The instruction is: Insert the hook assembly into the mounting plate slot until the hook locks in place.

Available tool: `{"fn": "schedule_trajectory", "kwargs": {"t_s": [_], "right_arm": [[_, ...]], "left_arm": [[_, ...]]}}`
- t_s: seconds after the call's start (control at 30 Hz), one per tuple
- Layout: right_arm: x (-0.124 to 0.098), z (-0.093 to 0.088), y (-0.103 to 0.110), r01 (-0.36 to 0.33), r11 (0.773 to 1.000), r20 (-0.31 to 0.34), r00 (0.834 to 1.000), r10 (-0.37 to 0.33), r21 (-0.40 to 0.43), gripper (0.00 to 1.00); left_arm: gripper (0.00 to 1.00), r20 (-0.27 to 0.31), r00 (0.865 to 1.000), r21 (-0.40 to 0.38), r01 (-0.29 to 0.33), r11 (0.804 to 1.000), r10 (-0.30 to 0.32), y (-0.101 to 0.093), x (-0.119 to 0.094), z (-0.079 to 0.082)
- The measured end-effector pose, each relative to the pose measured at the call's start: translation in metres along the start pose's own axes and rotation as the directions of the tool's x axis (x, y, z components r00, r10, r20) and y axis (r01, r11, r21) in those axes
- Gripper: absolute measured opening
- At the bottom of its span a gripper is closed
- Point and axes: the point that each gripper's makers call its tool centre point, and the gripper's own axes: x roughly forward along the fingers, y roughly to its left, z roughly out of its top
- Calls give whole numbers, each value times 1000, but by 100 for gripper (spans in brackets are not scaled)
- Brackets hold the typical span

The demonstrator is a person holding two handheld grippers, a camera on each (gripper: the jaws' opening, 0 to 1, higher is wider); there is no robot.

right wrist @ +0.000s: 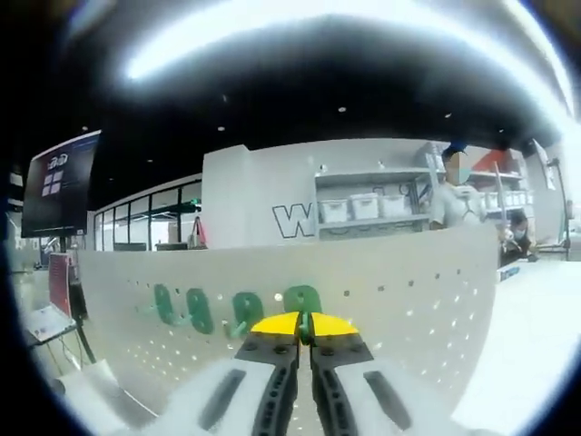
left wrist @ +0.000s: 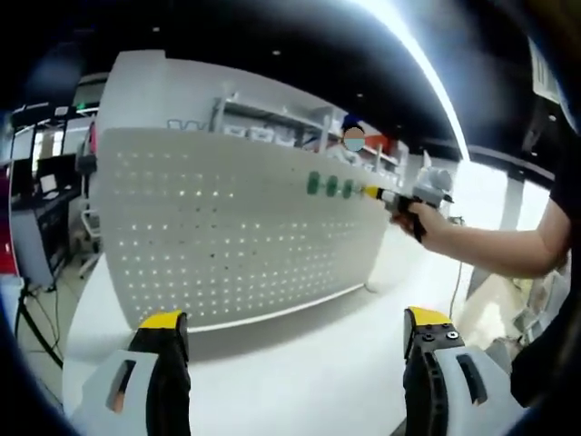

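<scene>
Right gripper view looks along the right gripper (right wrist: 305,325), whose yellow-tipped jaws are pressed together around something green at the face of the white perforated mounting plate (right wrist: 399,300); it appears to be the fourth green hook (right wrist: 302,298), in line with three other green hooks (right wrist: 200,311) already sitting on the board. Left gripper view shows the same board (left wrist: 227,227) standing upright on the white worktop (left wrist: 300,372), with the right gripper (left wrist: 392,196) reaching in from the right at the end of the row of green hooks (left wrist: 330,186). The left gripper (left wrist: 295,338) has its jaws spread wide and holds nothing, hanging well back from the board. The main risk, as I judge it, is that nothing braces the plate: pushing the hook into its slot could tip or slide the freestanding board across the smooth worktop. A slightly tilted hook could also jam half-seated and look locked when it is not. Whether the tabs have entered the slot cannot be told, since the jaws hide the contact point
</scene>
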Motion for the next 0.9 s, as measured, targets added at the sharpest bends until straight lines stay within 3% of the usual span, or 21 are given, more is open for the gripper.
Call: {"fn": "schedule_trajectory", "kwargs": {"t_s": [0.9], "right_arm": [[8,-7,-1,26,1000,15,1000,-26,12,0]], "left_arm": [[99,-9,1000,-15,-11,1000,11,3,4,-6]]}}
